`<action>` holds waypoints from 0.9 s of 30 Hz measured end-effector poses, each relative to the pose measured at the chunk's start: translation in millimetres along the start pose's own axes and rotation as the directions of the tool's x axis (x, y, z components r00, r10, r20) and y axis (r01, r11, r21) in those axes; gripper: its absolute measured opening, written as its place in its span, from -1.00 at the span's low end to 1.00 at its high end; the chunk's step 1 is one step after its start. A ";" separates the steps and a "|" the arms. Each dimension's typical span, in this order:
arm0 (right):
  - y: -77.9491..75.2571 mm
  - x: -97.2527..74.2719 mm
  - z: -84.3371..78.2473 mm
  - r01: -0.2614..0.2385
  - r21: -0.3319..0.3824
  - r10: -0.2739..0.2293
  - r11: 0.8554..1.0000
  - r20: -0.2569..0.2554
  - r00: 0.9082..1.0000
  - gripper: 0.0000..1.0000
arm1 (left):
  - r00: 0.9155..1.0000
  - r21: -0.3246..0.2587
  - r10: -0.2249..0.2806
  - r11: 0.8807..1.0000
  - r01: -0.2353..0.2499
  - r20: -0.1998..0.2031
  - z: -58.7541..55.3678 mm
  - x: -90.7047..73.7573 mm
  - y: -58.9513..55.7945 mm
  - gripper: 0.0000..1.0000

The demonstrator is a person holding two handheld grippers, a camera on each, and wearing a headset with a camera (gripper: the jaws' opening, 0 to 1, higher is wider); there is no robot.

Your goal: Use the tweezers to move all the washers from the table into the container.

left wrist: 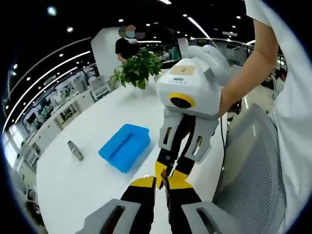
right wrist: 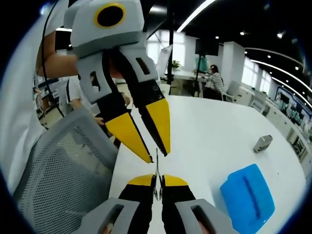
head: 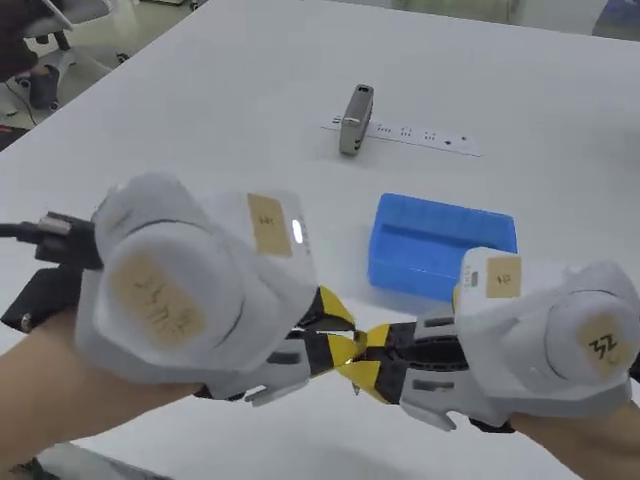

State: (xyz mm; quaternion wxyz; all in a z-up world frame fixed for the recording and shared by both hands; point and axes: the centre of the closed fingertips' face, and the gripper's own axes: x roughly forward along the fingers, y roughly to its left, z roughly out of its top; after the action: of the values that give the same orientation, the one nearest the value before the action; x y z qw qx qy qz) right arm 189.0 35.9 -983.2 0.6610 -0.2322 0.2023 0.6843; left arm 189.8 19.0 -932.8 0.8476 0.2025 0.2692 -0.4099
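White counter (head: 200,90): takes up most of the head view.

Grey mesh chair (right wrist: 58,170): at the counter's near edge, seen in both gripper views.

Left claw (right wrist: 158,157) and right claw (left wrist: 166,170): held tip to tip above the near part of the counter, left one on the left of the head view, right one on the right. Both have black jaws with yellow ends.

Left claw: jaws a narrow gap apart, forming a slim V. The gap sits at the free end of the tweezers (right wrist: 157,168); contact cannot be told.

Right claw: jaws drawn together on the tweezers, a thin metal sliver standing up between its yellow ends toward the left claw.

Blue container (head: 410,272): rectangular and open-topped, on the counter just beyond the claws and right of centre. Inside looks bare blue.

Pale strip (head: 425,135): lies flat farther back, well apart from the container.

Small grey block (head: 355,120): stands at the strip's left end.

Small dark specks (head: 406,131): in a row along the strip, too small to identify as washers.
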 end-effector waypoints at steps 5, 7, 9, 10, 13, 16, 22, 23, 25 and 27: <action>-15.7 -1.5 -2.6 0.078 0.068 -0.080 0.995 0.023 0.997 -0.98 | 0.993 -0.216 0.099 0.973 -0.083 0.065 -10.4 -14.0 1.4 -0.53; -25.7 -1.5 -4.8 0.119 0.092 -0.122 0.989 0.026 0.992 -0.98 | 0.989 -0.299 0.122 0.950 -0.091 0.084 -16.4 -18.3 -1.0 -0.36; -34.9 -0.4 -6.7 0.163 0.128 -0.169 0.978 0.041 0.985 -0.97 | 0.983 -0.378 0.148 0.921 -0.095 0.113 -23.1 -25.0 -5.3 -0.25; -36.9 0.1 -7.4 0.168 0.145 -0.177 0.975 0.047 0.983 -0.97 | 0.980 -0.400 0.165 0.910 -0.107 0.114 -25.9 -27.2 -5.5 -0.14; -46.2 0.6 -10.6 0.202 0.191 -0.217 0.961 0.063 0.974 -0.97 | 0.968 -0.447 0.230 0.880 -0.163 0.100 -36.4 -32.7 -5.2 0.31; -55.8 3.4 -13.9 0.222 0.278 -0.253 0.935 0.081 0.964 -0.97 | 0.948 -0.449 0.312 0.857 -0.253 0.062 -50.4 -35.2 0.2 0.59; -61.5 14.7 -20.2 0.238 0.299 -0.273 0.924 0.079 0.959 -0.96 | 0.913 -0.460 0.407 0.809 -0.366 -0.012 -77.1 -28.5 14.8 0.66; -62.5 16.4 -22.6 0.241 0.310 -0.276 0.920 0.072 0.959 -0.96 | 0.911 -0.466 0.412 0.804 -0.369 -0.011 -78.1 -27.6 16.3 0.67; -63.0 19.1 -25.3 0.244 0.315 -0.278 0.917 0.069 0.958 -0.96 | 0.888 -0.441 0.460 0.792 -0.423 -0.026 -81.0 -30.0 25.4 0.66; -61.9 20.6 -27.8 0.247 0.308 -0.279 0.919 0.063 0.958 -0.96 | 0.864 -0.414 0.502 0.780 -0.469 -0.032 -82.6 -31.6 34.3 0.68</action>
State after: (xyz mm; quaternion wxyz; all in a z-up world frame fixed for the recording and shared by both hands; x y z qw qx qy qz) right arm 251.8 39.1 -1016.0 0.7840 -0.1191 0.2346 0.5622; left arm 177.0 104.0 -972.8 0.9576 0.0667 0.2532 -0.1198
